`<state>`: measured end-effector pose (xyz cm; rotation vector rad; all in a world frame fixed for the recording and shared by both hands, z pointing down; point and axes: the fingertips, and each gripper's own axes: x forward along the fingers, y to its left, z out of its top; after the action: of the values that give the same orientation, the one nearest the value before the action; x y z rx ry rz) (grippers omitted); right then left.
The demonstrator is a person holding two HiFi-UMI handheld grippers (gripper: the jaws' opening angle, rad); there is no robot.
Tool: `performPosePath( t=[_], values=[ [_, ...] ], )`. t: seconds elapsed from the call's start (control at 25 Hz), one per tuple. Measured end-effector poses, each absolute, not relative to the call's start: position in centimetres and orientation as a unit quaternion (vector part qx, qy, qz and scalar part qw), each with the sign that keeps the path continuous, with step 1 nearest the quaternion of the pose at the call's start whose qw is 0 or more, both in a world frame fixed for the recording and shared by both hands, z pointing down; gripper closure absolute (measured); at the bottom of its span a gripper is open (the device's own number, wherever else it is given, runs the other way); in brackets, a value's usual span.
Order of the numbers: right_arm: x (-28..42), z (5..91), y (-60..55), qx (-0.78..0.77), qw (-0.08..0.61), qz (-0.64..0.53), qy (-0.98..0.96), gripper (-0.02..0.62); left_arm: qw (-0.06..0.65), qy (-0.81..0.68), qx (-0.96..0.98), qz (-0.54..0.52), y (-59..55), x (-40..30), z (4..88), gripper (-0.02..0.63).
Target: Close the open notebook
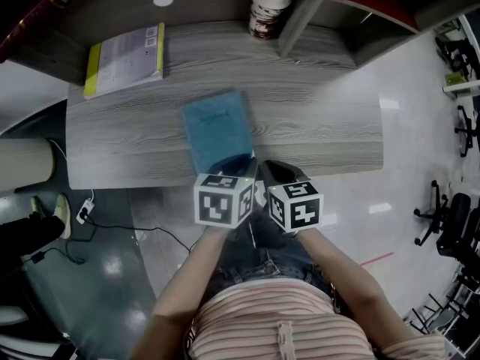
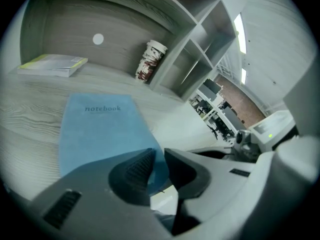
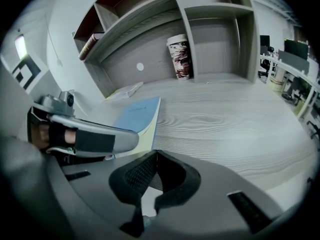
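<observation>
The left gripper's (image 2: 159, 150) narrow gap could snag the closed notebook's (image 2: 97, 129) near corner and drag it off the tabletop's (image 2: 30, 131) front edge, while the right gripper (image 3: 156, 151) is pinched together, empty.

Grey wood-grain desk (image 1: 315, 126) with shelves (image 3: 215, 19), glossy floor (image 1: 420, 126), perhaps office chairs (image 1: 450, 231) beyond.

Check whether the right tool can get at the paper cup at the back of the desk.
Probably yes. Only bare desk lies between the right tool and the paper cup, and the notebook lies off to the side. The tool's jaws are shut, though, and would have to open first.
</observation>
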<state>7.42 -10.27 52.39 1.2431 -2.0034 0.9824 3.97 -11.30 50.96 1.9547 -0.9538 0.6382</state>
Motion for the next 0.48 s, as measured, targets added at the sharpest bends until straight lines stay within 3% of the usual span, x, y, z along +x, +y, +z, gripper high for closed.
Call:
performPosePath(
  t=[0.48],
  values=[
    [8.8, 50.6, -11.2, 0.483, 0.252, 0.378, -0.749, 0.586, 0.418, -0.368, 0.778, 0.292, -11.1, 4.7, 52.4, 0.511]
  ],
)
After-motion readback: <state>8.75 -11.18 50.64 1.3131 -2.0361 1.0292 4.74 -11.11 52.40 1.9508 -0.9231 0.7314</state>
